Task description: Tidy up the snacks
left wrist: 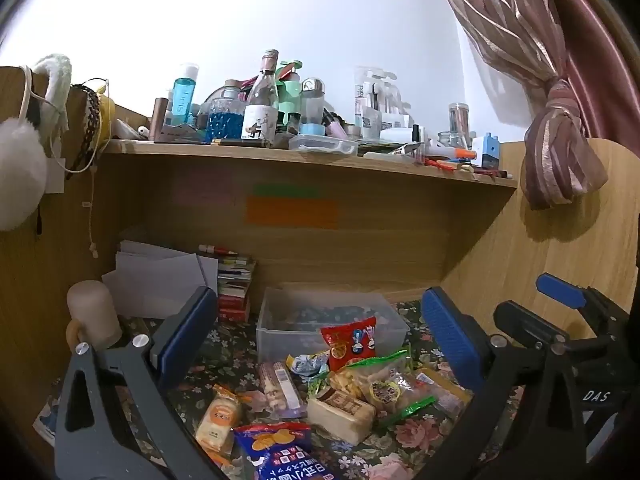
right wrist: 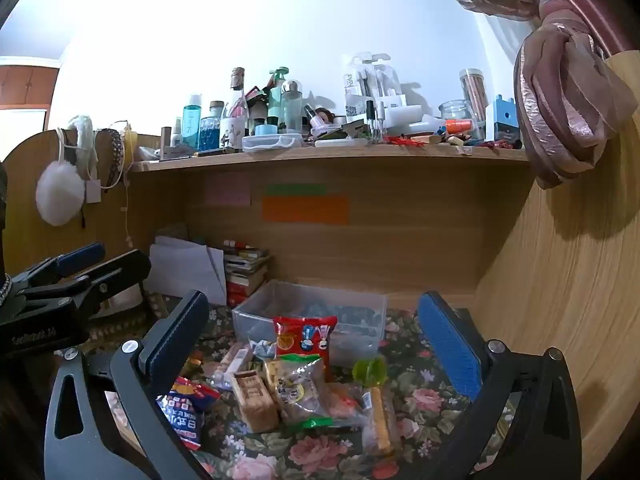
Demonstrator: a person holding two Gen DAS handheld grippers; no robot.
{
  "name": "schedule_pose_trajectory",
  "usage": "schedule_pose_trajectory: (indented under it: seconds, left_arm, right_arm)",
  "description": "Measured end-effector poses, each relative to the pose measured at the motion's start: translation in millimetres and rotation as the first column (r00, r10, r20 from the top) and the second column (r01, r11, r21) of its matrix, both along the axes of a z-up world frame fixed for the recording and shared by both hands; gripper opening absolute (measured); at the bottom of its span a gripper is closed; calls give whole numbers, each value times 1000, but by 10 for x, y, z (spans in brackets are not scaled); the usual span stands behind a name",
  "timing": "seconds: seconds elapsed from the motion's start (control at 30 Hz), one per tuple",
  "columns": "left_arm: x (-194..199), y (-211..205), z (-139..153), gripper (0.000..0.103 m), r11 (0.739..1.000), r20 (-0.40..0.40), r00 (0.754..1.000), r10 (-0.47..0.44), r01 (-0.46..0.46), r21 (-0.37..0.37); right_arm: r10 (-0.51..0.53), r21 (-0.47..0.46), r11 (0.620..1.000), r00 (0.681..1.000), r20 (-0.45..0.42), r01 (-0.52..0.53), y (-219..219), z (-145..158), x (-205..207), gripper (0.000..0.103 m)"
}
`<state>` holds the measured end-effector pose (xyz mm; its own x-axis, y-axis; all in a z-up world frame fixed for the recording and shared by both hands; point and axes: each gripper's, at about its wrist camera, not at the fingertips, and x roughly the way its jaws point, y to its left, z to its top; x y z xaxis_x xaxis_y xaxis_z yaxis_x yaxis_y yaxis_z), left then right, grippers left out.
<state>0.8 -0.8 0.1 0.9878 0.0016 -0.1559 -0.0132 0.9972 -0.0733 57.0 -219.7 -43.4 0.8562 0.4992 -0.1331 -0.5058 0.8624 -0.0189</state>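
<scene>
Two tools, my left tool (left wrist: 320, 344) and right tool (right wrist: 316, 344), hang spread wide, grasping nothing, above snack packets (left wrist: 352, 384) heaped on the floral tabletop (right wrist: 420, 360) before a clear bin (left wrist: 276, 320).

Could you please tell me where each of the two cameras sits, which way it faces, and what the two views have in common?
Left wrist view: sits on the left tool, facing forward over the snack pile toward the clear plastic bin and cluttered shelf; its own open fingers frame the view, with the right tool at the right edge.
Right wrist view: sits on the right tool, facing the same way; its open fingers show, with the left tool at the left edge.
Shared: the red snack bag, bin and shelf.
</scene>
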Motion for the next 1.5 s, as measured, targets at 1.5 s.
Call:
schedule_pose_trajectory:
  seconds: [1.5]
  left_arm:
    - [69, 44, -54, 103, 1000, -3, 1000, 7, -7, -7]
  right_arm:
    - [1, 29, 1000, 1000, -10, -1, -45, 41, 5, 103]
